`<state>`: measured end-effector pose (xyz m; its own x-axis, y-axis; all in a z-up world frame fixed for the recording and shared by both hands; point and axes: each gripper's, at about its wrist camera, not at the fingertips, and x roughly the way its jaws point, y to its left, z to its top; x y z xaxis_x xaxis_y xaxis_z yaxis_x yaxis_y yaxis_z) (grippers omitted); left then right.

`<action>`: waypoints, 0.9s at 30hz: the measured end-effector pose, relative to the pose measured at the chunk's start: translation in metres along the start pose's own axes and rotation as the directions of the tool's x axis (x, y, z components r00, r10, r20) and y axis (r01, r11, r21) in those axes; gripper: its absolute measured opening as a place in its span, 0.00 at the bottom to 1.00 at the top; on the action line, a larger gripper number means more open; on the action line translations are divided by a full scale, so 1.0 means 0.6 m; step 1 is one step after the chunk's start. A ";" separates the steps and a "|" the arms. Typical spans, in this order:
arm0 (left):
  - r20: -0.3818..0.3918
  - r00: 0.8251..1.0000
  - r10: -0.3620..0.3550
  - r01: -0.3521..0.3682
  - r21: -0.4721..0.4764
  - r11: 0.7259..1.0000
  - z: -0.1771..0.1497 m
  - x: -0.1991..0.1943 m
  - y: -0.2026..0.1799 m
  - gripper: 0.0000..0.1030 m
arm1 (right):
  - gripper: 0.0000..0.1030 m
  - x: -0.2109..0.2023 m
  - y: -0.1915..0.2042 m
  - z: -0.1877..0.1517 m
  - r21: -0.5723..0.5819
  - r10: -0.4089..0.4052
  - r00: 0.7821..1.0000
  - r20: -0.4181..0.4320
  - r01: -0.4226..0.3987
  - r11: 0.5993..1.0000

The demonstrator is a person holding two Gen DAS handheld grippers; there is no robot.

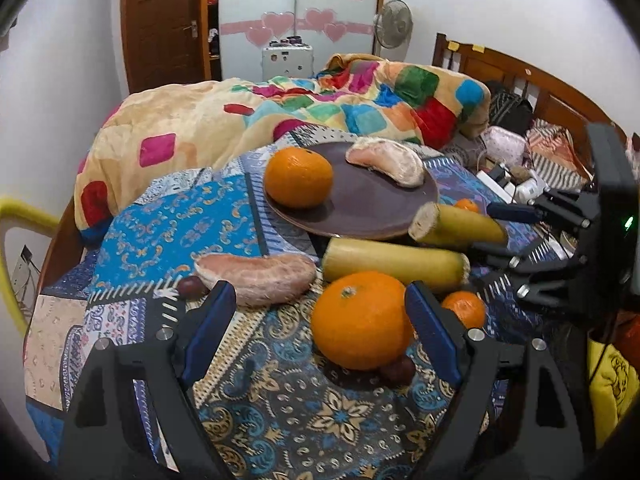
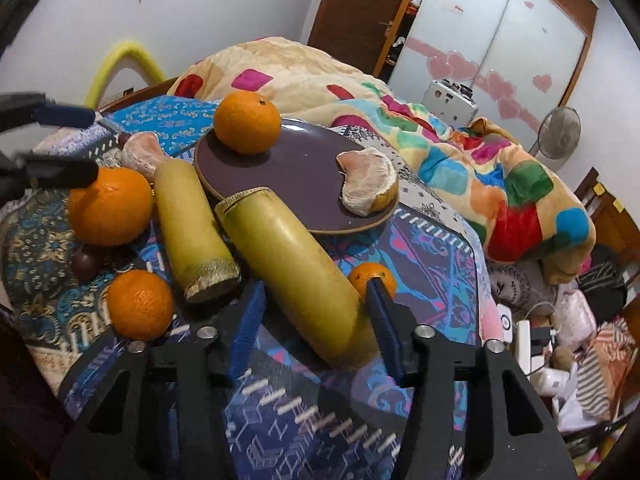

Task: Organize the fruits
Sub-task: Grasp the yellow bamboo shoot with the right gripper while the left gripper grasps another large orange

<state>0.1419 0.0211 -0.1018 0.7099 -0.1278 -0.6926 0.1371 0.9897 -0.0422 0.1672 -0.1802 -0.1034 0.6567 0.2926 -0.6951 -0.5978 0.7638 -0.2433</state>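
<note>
A brown plate (image 1: 360,204) (image 2: 292,172) on the patterned bedspread holds an orange (image 1: 299,178) (image 2: 247,123) and a pomelo segment (image 1: 386,160) (image 2: 370,182). My left gripper (image 1: 320,308) is open, with a large orange (image 1: 362,320) (image 2: 110,206) between its fingers, against the right one. A second pomelo segment (image 1: 256,278) lies ahead to the left. My right gripper (image 2: 316,304) is open around the near end of a yellow-green cane piece (image 2: 296,268) (image 1: 456,226). Another cane piece (image 2: 192,224) (image 1: 394,262) lies beside it.
Small oranges (image 2: 140,304) (image 2: 372,276) and dark round fruits (image 1: 192,286) (image 2: 86,262) lie around the cane pieces. A colourful blanket (image 1: 280,112) is heaped behind the plate. Clutter and chargers (image 1: 516,184) lie right, by the wooden headboard (image 1: 520,76).
</note>
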 end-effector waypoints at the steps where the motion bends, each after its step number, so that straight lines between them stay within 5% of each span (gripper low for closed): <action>1: -0.007 1.000 -0.004 0.004 0.001 1.000 -0.002 0.002 -0.003 0.85 | 0.34 -0.006 -0.004 0.000 0.013 0.014 1.000 0.000 -0.014 1.000; 3: -0.015 1.000 -0.015 0.015 -0.002 1.000 -0.007 0.005 -0.007 0.85 | 0.19 -0.021 -0.014 -0.001 0.040 0.046 0.999 -0.009 -0.045 0.998; 6: -0.035 0.999 -0.041 0.041 -0.008 0.999 -0.014 0.013 -0.015 0.85 | 0.16 -0.024 -0.020 -0.007 0.045 0.059 0.998 -0.031 -0.058 0.997; 9: -0.046 0.998 -0.050 0.050 -0.004 0.999 -0.019 0.022 -0.022 0.84 | 0.28 -0.020 -0.023 -0.010 0.052 0.076 0.996 -0.040 -0.074 0.996; 11: -0.053 0.997 -0.054 0.054 0.000 0.999 -0.020 0.029 -0.026 0.84 | 0.50 -0.013 -0.024 -0.015 0.067 0.096 0.994 -0.048 -0.093 0.993; 16: -0.064 0.996 -0.065 0.065 -0.002 0.998 -0.021 0.043 -0.028 0.84 | 0.54 0.009 -0.021 -0.021 0.052 0.067 0.996 -0.052 -0.064 0.997; 23: -0.095 0.990 -0.100 0.097 -0.040 0.994 -0.021 0.067 -0.019 0.63 | 0.52 0.028 -0.029 -0.015 0.052 0.064 0.996 -0.065 -0.061 0.997; 27: -0.092 0.990 -0.110 0.106 -0.048 0.993 -0.021 0.066 -0.017 0.63 | 0.48 0.017 -0.021 -0.022 0.031 0.034 0.998 -0.062 -0.032 0.999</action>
<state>0.1600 0.0069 -0.1376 0.6237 -0.2298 -0.7471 0.1784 0.9724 -0.1501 0.1754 -0.1946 -0.1165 0.6064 0.2824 -0.7433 -0.6041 0.7715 -0.1998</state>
